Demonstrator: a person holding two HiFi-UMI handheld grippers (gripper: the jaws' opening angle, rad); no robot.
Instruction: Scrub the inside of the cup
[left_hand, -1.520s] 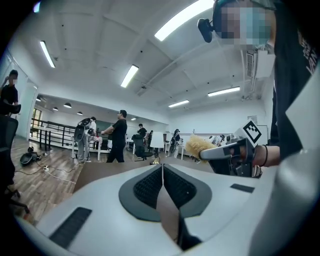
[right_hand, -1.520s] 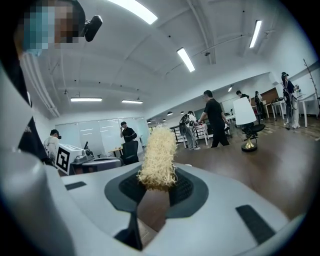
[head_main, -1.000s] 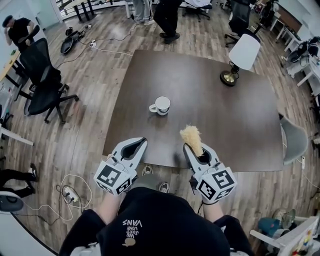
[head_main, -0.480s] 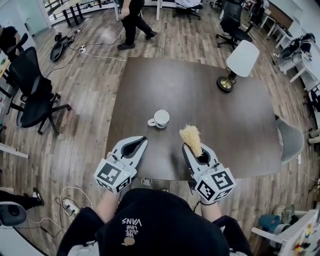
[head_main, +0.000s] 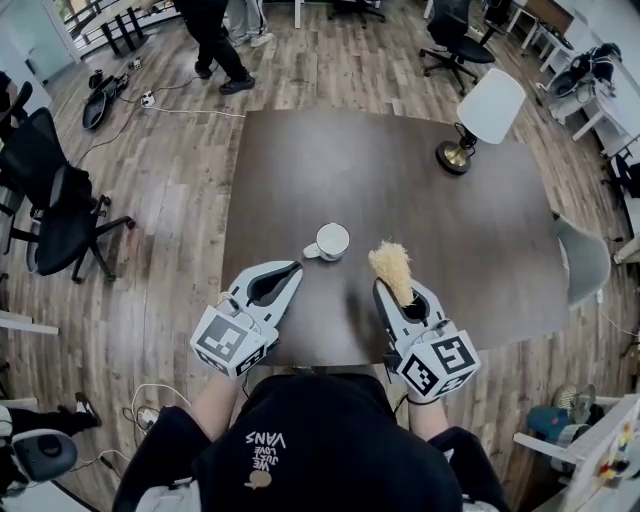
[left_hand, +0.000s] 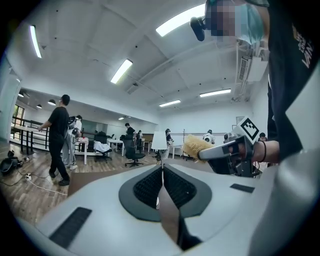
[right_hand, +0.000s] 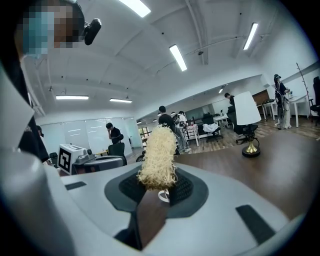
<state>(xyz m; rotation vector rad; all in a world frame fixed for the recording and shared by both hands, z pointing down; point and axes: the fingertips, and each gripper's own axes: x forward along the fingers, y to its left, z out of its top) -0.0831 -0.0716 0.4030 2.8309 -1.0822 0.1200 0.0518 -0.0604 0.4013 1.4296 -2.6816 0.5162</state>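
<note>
A white cup (head_main: 330, 241) with a handle on its left stands upright on the dark table (head_main: 400, 180), near the front edge. My left gripper (head_main: 294, 270) hovers just short of the cup, to its left, shut and empty; its pads meet in the left gripper view (left_hand: 162, 172). My right gripper (head_main: 389, 287) is shut on a yellow fibre scrubber (head_main: 390, 266) that sticks up out of the jaws (right_hand: 157, 157). The scrubber is right of the cup, apart from it. A sliver of the cup (right_hand: 163, 196) shows behind the scrubber.
A white-shaded lamp (head_main: 480, 115) with a brass foot stands at the table's far right corner. A grey chair (head_main: 585, 265) sits at the table's right side and black office chairs (head_main: 50, 200) to the left. Cables lie on the wooden floor; a person (head_main: 215, 30) walks beyond the table.
Both grippers have edged forward over the table's front edge, closer to the cup. The person in the background has walked to the left.
</note>
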